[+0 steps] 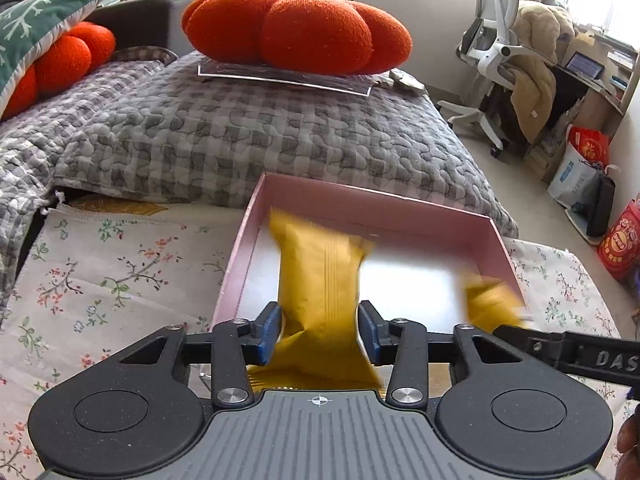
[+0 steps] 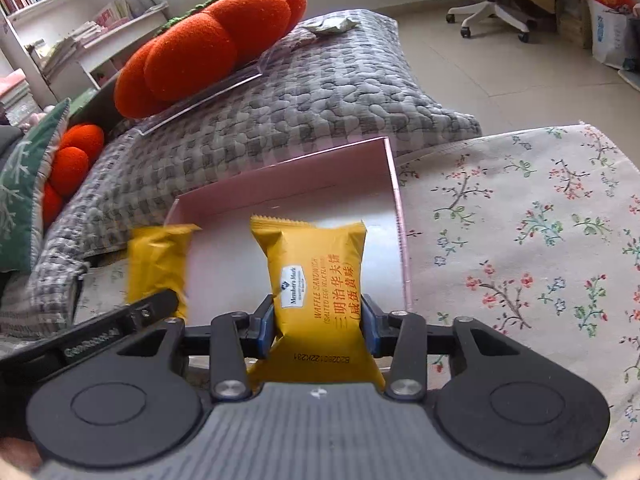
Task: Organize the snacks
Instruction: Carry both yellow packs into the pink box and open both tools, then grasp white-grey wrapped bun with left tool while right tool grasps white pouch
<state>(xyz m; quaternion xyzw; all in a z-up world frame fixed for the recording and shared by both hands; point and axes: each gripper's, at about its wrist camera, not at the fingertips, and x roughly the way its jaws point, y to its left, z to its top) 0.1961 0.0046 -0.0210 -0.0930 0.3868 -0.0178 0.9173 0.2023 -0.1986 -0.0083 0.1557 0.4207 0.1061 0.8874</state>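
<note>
A: Item one, nearest?

B: The left gripper (image 1: 320,332). A plain yellow foil snack packet (image 1: 320,272) stands between its blue pads, smeared by blur; I cannot tell whether the pads press on it. It hangs over the near left part of the box.

A: Item two?

B: The right gripper (image 2: 318,328), pinching a printed yellow foil waffle-sandwich packet (image 2: 316,272) at the waist. The packet is upright and sharp. It sits at 3 o'clock of the left one, with bare box floor between them.

A: The container?

B: A shallow pink cardboard box (image 1: 360,194), open-topped with a white floor, at 12 o'clock of both grippers. It lies on a floral cotton cloth (image 1: 120,272). Nothing rests on its floor as far as can be seen.

A: Progress?

B: By my judgement, early. Both packets are over the box and neither is laid down. No other loose snacks show, so what remains beyond these two is unknown.

A: Edges and room?

B: The box walls are low. The right wall stands just beside the right packet at 2 o'clock, and the far wall is well apart. The cloth is bare at 9 and 3 o'clock. Beyond, at 12, a grey checked quilt (image 1: 240,132) butts against the far wall. Farthest, an orange knitted pumpkin cushion (image 1: 296,28).
</note>
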